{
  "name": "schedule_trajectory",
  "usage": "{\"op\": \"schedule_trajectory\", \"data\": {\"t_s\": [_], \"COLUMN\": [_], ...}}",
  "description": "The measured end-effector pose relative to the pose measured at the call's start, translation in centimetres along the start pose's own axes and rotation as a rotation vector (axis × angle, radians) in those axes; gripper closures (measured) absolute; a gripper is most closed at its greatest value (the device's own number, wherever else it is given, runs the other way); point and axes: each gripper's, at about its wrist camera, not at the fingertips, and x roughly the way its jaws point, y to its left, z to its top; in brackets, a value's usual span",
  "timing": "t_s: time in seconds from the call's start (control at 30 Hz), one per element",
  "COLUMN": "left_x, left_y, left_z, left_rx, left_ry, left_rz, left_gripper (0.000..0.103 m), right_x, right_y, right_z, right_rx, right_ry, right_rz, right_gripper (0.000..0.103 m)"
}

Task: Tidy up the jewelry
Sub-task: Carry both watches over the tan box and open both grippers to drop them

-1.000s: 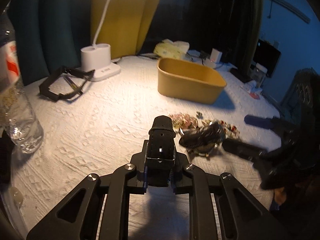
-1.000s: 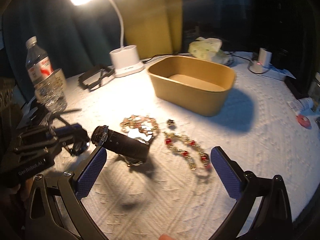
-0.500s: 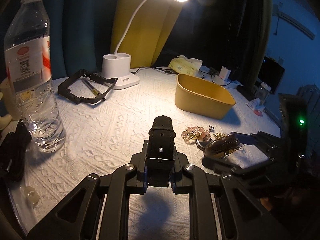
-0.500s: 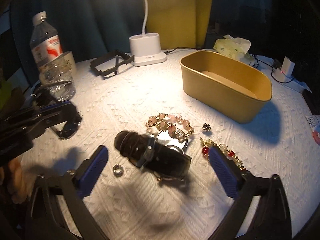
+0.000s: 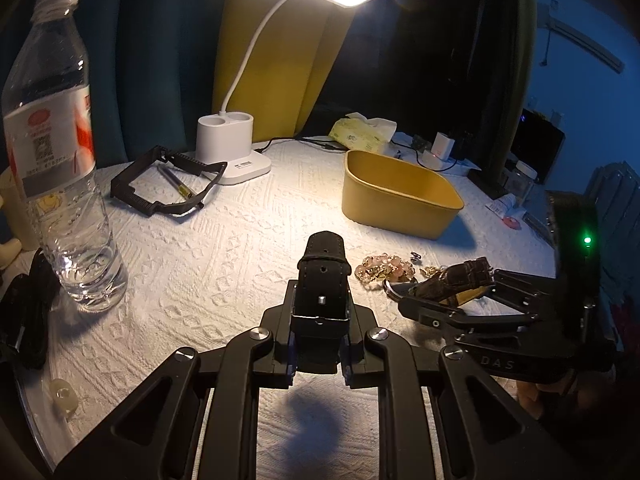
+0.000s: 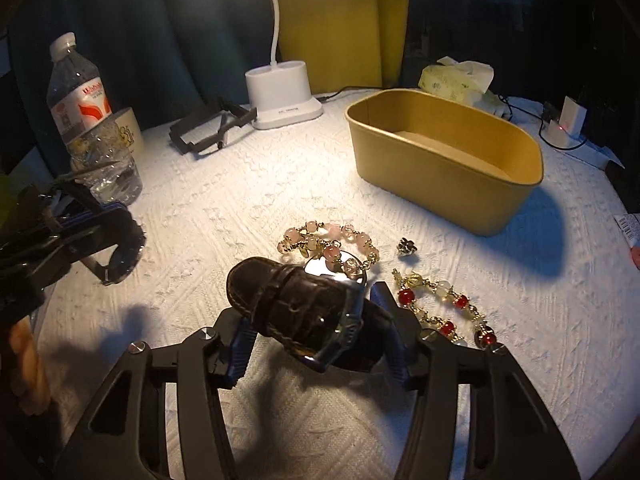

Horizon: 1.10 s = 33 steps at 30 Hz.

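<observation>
the brown leather watch (image 6: 304, 312) sits low and centre in the right wrist view, between the fingers of the right tool (image 6: 316, 348), whose jaws have just been closing around it; whether the pads press yet is hard to tell. its strap looks soft and springy, the glass face fragile (grip across the case and band). the left tool (image 5: 320, 332) is narrow, clamped on a black strap (image 5: 322, 276). the beaded bracelets (image 6: 328, 244) lie just beyond, partly hidden; the gold box (image 6: 440, 160) waits upper right.

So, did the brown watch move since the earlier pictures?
Yes. The brown watch came away from the yellow tub, toward the camera, between the right gripper's closing jaws.
</observation>
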Motion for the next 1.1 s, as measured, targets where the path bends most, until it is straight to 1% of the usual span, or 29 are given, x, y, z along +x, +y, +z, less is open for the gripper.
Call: {"op": "schedule_trajectory", "data": {"t_s": [0.3,0.57,0.83,0.93,1.1], "left_x": [0.8,2.7,5.3,7.1,9.7], "left_y": [-2.9,-6.1,-8.6,-9.0,-9.8], "left_z": [1.6,3.8,6.5,7.7,9.5], "left_rx": [0.069,0.124,0.179,0.194,0.209], "left_ry": [-0.004,-0.008,-0.017,-0.01,-0.019], "left_rz": [0.014,-0.001,-0.032,-0.041,-0.063], "left_gripper": [0.085,0.085,0.085,0.085,0.085], "right_x": [-3.0,-4.9,-5.1,-4.8,-4.1], "right_y": [-2.4,-6.0,-9.7,-10.3,-11.2], "right_z": [0.2,1.0,2.6,3.1,4.3], "right_rx": [0.036,0.078,0.113,0.107,0.091], "right_ry": [-0.077,-0.128,-0.173,-0.183,-0.194], "right_rz": [0.009,-0.026,-0.051,-0.05,-0.042], "right_gripper": [0.049,0.049,0.049,0.049,0.049]}}
